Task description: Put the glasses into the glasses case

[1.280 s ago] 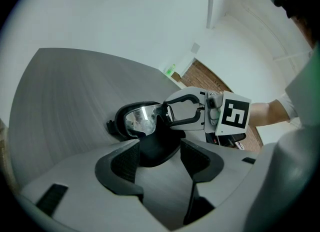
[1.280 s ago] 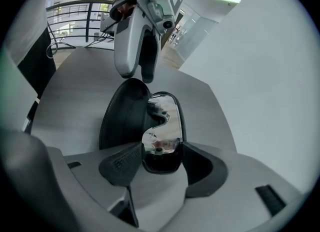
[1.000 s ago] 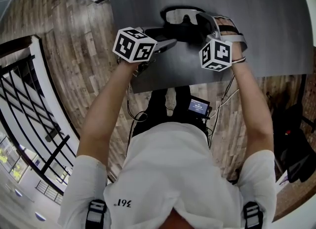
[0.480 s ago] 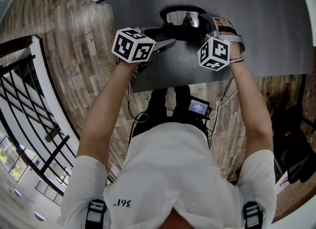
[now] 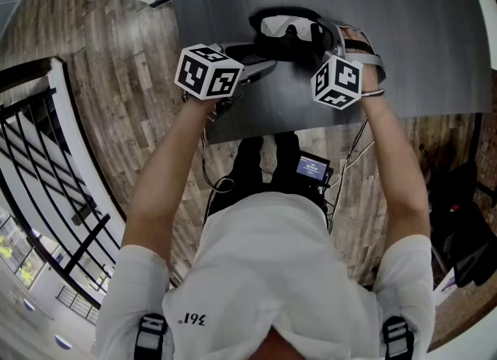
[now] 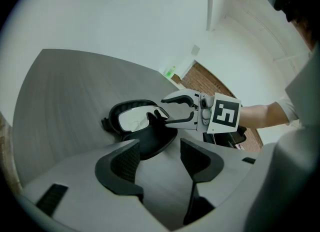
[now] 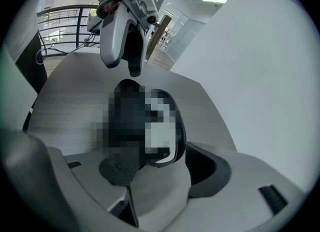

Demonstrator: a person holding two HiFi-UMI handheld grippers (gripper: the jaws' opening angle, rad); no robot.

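Tongs on both sides stand apart: my left tongs (image 6: 159, 157) are wide and empty. My right tongs (image 7: 162, 172) have just been opening, with one end of the glasses between them and no pinch that I can see. On the table (image 5: 419, 40) the black glasses case (image 6: 152, 143) lies just ahead of the left tongs. The glasses (image 6: 132, 119) rest on it, their long axis running sideways from the right tongs, so my right hand is nearer.
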